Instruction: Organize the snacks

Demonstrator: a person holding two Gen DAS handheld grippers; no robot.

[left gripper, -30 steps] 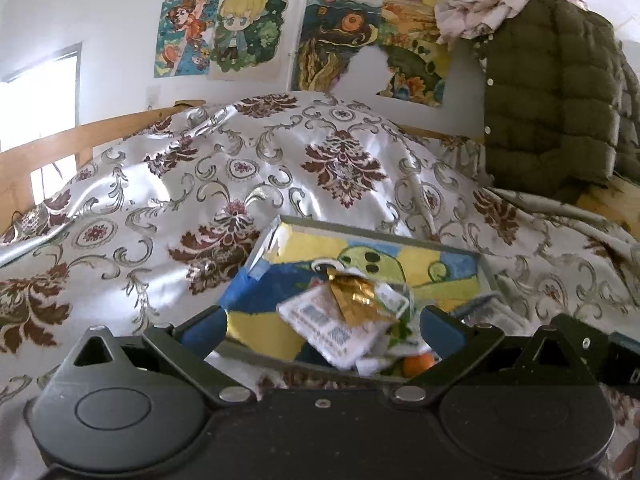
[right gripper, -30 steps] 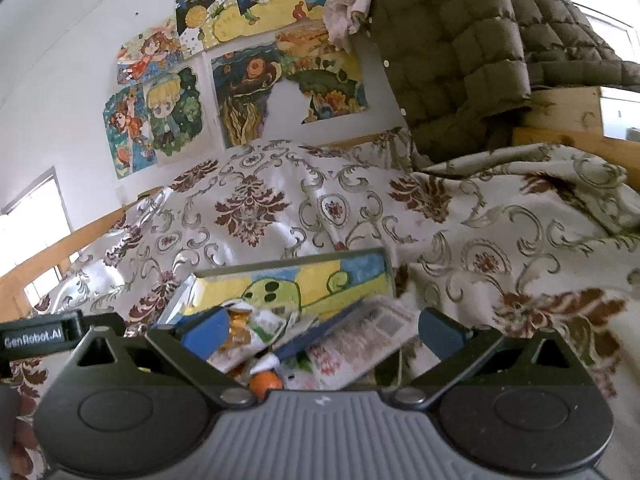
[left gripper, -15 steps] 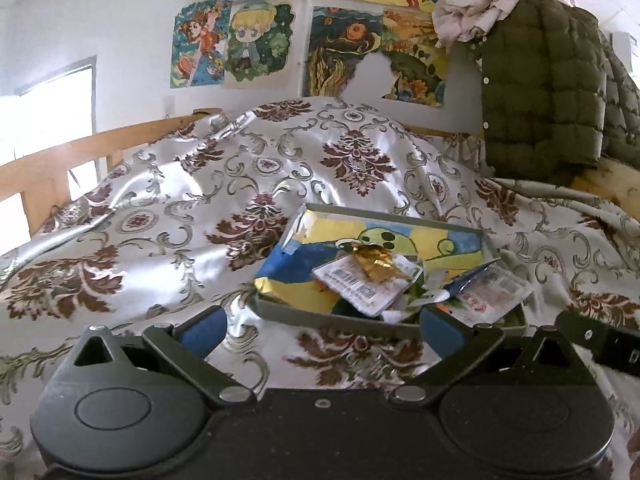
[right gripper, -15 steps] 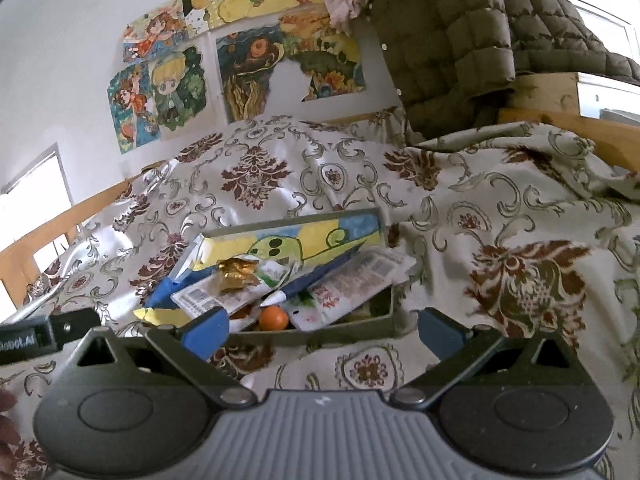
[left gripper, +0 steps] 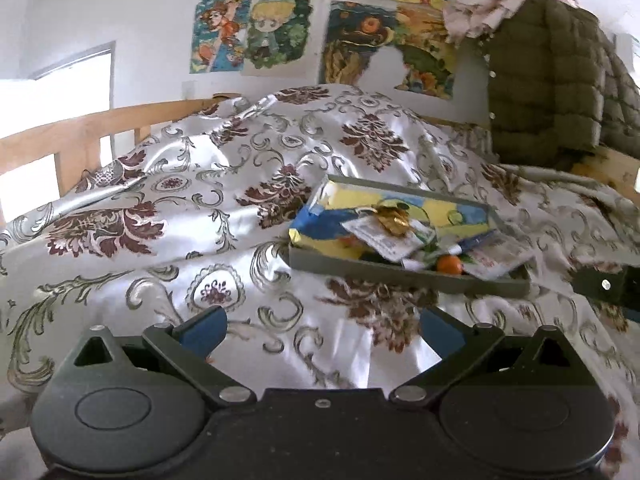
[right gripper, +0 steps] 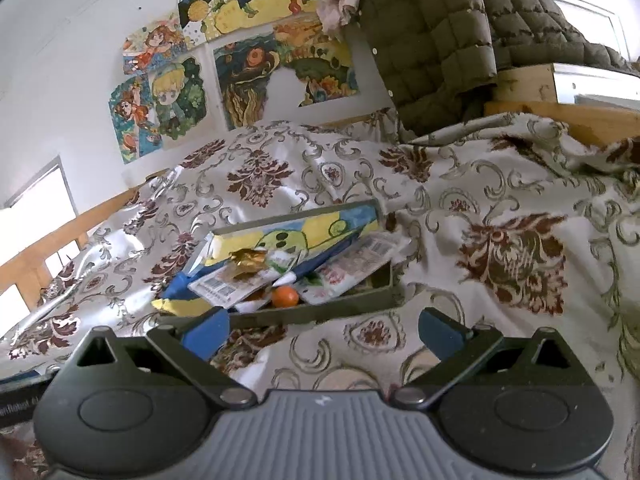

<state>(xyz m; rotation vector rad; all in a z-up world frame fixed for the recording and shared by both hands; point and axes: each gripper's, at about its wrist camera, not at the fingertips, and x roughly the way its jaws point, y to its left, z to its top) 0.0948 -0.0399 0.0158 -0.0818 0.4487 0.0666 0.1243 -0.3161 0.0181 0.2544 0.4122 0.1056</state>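
Plainly, nothing is held at this moment: the left gripper (left gripper: 322,326) hangs over the satin bedspread (left gripper: 192,208) with its blue fingers (left gripper: 202,326) spread apart and only cloth between them, and the right gripper (right gripper: 320,326) is likewise released and empty, its left finger just short of the tray's near wall.

The snacks sit well ahead of both grippers in a shallow grey tray (left gripper: 400,270) that rests on the bed, slightly tilted on the soft cover. Going from the left of the tray: a large blue and yellow bag (left gripper: 320,226) lies along the back and pokes over the left edge; it looks light, crinkly and slick, best pinched at that free corner or along a sealed seam. On top of the pile is a crumpled gold wrapper (left gripper: 394,218), very light and easily crushed, so a gentle nip on a fold should do. Under it lies a flat white packet (left gripper: 384,236) with a barcode, thin and floppy; its overhanging edge is the place to grip. Nearer the front wall sits a small orange ball (left gripper: 449,264), round and likely to roll or squirt out, so the fingers should close across its middle. On the right, a flat clear packet (left gripper: 500,256) leans over the rim, offering its raised edge.
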